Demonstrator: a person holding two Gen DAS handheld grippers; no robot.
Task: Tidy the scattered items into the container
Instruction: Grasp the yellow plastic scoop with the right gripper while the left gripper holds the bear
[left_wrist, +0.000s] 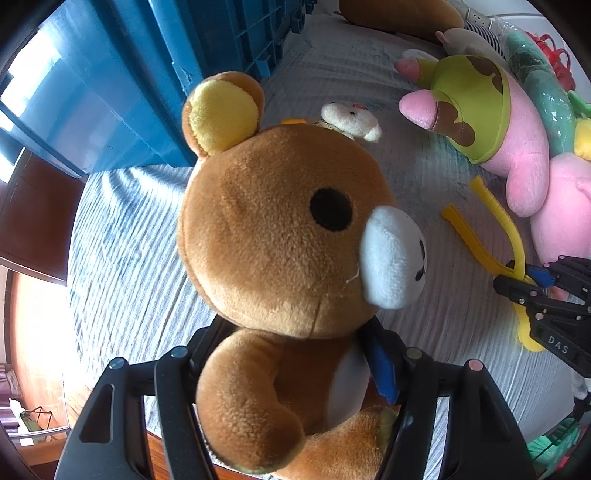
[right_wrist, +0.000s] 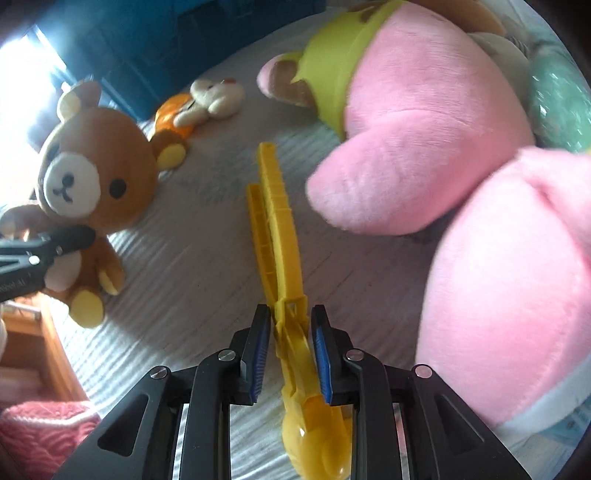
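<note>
Left gripper (left_wrist: 295, 373): you've got it clamped round the brown bear (left_wrist: 280, 236) at the torso; bear's head sticks out forward past the fingers, face turned right.
Right gripper (right_wrist: 290, 354): pads sit either side of the yellow plastic tongs (right_wrist: 277, 229) near the hinge; touching or a hair apart, can't tell.
Key relation: tongs' long axis runs straight ahead along your right fingers, scoop end under the gripper body, handle tips pointing away. Blue crate (left_wrist: 122, 85) lies ahead-left of the left gripper, so your left hand is the nearer one to it.
Judgement: bear goes in first; crate's open top isn't visible, so you'll likely need to lift over the wall.
Other items: small white plush (left_wrist: 351, 120), pink plush in a green shirt (left_wrist: 491, 122), both lying loose.
Surface: striped grey bedspread (left_wrist: 122, 236), soft, wrinkled.
Room: wooden furniture at left, bright window glare.
</note>
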